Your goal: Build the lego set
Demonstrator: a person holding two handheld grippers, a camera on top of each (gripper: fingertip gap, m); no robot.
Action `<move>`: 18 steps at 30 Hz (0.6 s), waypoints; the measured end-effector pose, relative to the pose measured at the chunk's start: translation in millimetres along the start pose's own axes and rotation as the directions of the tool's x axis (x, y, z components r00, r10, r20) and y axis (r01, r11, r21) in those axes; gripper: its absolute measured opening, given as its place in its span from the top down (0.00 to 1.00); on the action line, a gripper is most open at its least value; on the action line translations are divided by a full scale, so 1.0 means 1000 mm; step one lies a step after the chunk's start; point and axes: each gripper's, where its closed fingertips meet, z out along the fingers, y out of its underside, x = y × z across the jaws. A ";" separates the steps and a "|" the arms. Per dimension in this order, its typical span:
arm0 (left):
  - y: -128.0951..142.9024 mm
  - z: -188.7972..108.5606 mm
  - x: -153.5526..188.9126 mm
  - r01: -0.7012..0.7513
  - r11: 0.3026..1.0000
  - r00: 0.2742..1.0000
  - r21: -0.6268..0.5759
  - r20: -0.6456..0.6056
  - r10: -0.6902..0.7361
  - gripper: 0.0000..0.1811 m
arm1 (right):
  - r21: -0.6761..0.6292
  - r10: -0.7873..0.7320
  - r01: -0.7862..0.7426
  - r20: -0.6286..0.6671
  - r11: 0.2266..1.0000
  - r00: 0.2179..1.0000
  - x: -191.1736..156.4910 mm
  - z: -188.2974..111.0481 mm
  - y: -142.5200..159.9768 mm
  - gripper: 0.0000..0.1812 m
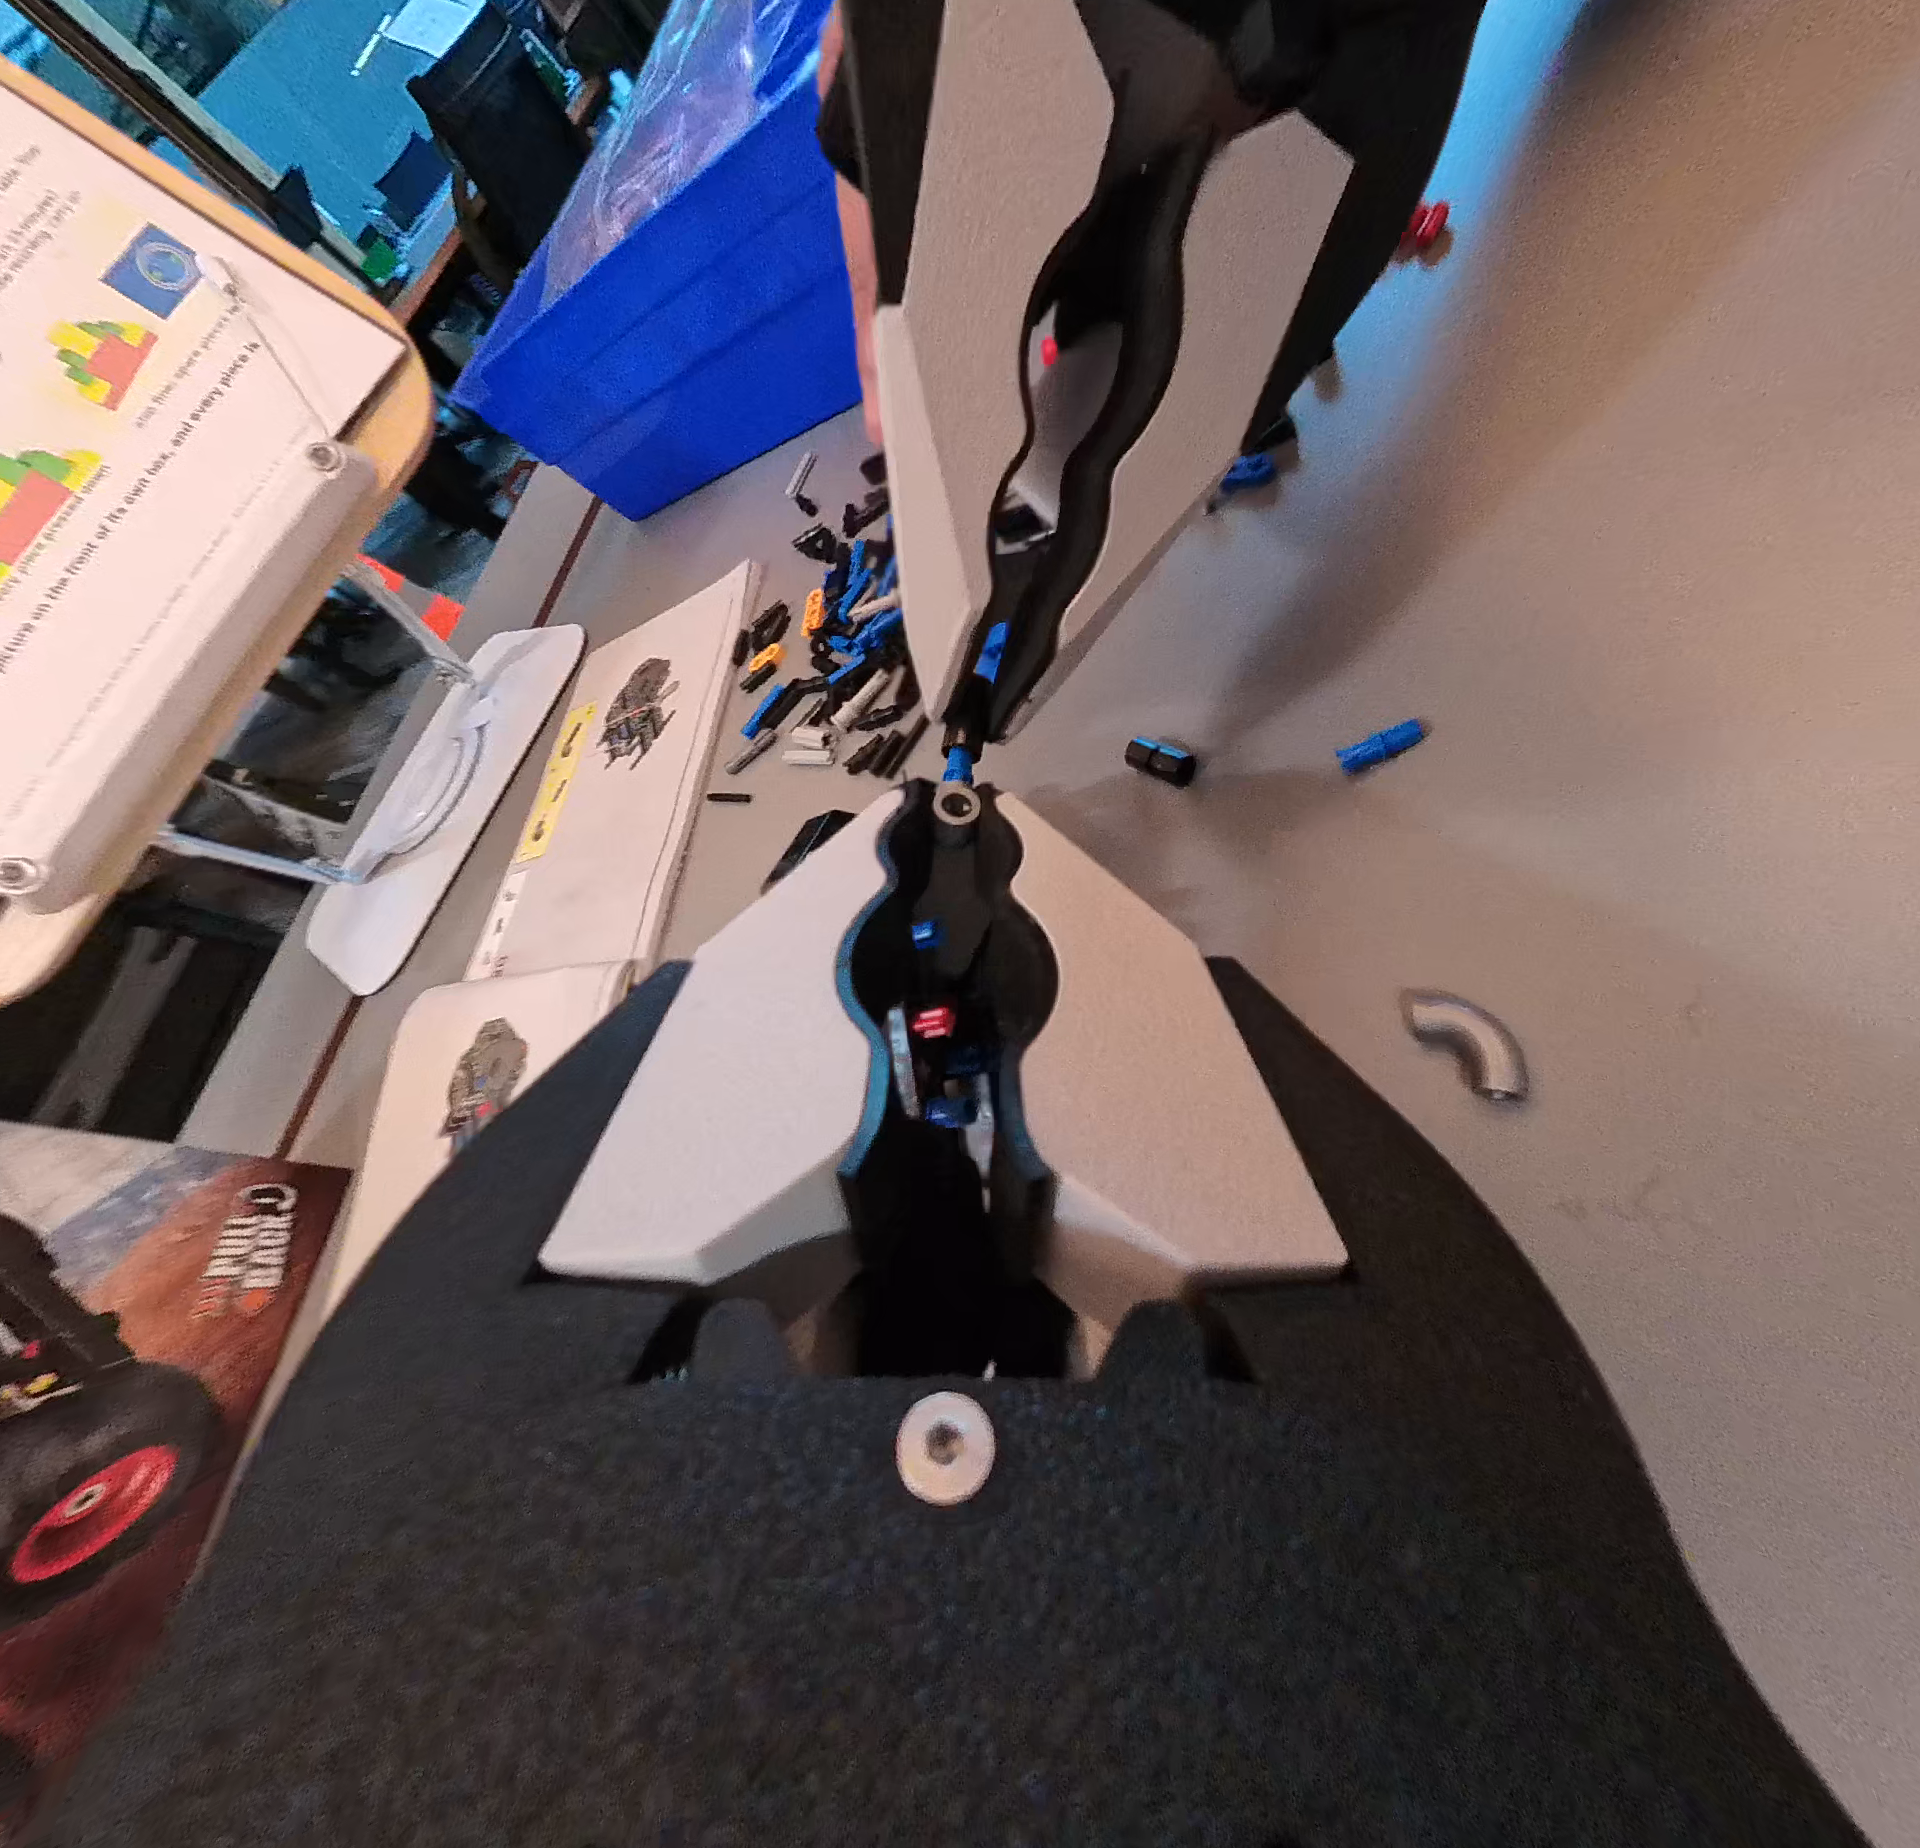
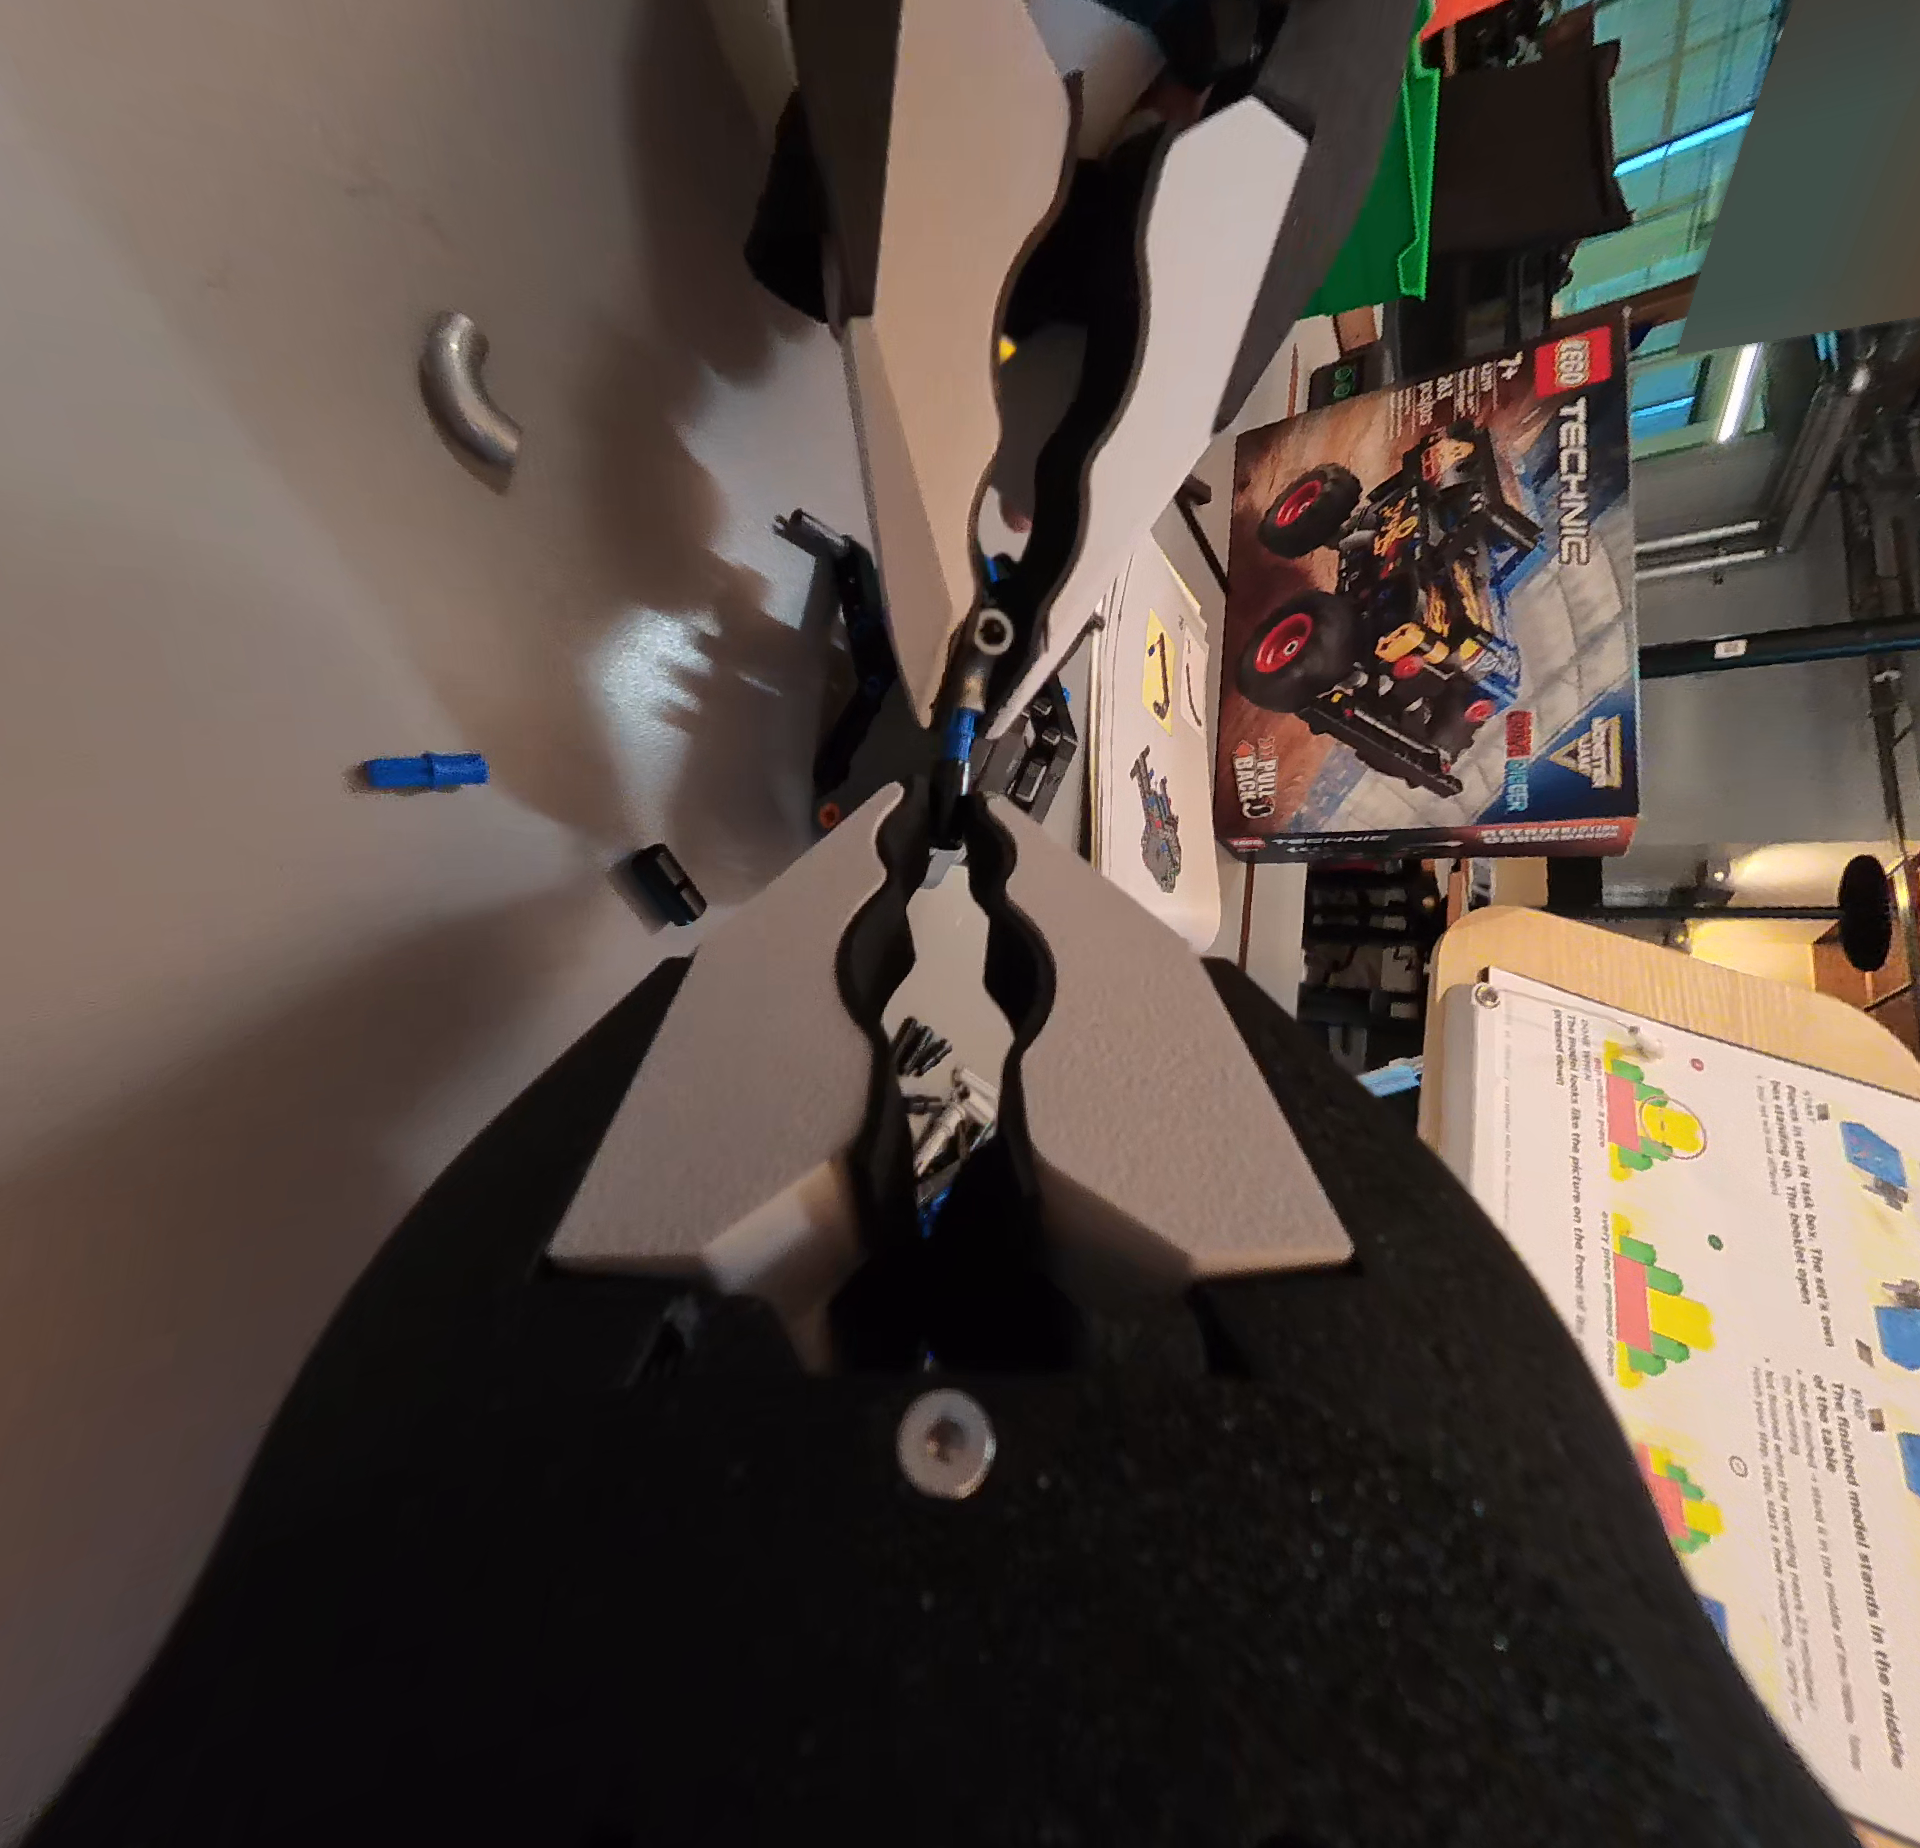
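Observation:
My left gripper (image 1: 951, 806) is shut on a black Technic sub-assembly (image 1: 951, 925) with small blue and red parts and a grey ring end (image 1: 954, 801) at the fingertips. My right gripper (image 2: 940, 811) is shut on a small blue pin (image 2: 961, 733). The two grippers meet tip to tip above the table. The pin (image 1: 961, 759) points into the grey ring (image 2: 989, 632); I cannot tell how far in it is. In the left wrist view the right gripper (image 1: 966, 728) comes down from the top. In the right wrist view the left gripper (image 2: 977, 697) does the same.
On the grey table lie a loose blue pin (image 1: 1380, 746), a black connector (image 1: 1161, 761), a grey curved piece (image 1: 1465, 1045) and a pile of pins (image 1: 842, 655). A blue bin (image 1: 675, 344), instruction booklet (image 1: 623, 759), set box (image 2: 1423, 603) and instruction sign (image 2: 1714, 1279) stand around. My left and right fingertips are right by each other.

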 end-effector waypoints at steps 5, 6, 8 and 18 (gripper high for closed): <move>-0.010 -0.005 0.002 0.123 0.988 0.990 0.088 -0.083 -0.116 0.97 | 0.161 0.149 -0.161 0.087 0.974 0.985 0.002 -0.006 -0.006 0.97; -0.013 -0.006 0.002 0.151 0.983 0.985 0.105 -0.103 -0.140 0.97 | 0.183 0.182 -0.199 0.107 0.963 0.977 0.003 -0.008 -0.008 0.97; -0.016 -0.008 0.002 0.179 0.976 0.978 0.127 -0.132 -0.163 0.97 | 0.200 0.207 -0.230 0.132 0.952 0.969 0.002 -0.010 -0.010 0.97; -0.034 -0.020 0.000 0.321 0.912 0.934 0.254 -0.247 -0.260 0.97 | 0.340 0.398 -0.485 0.295 0.806 0.869 0.012 -0.021 -0.025 0.97</move>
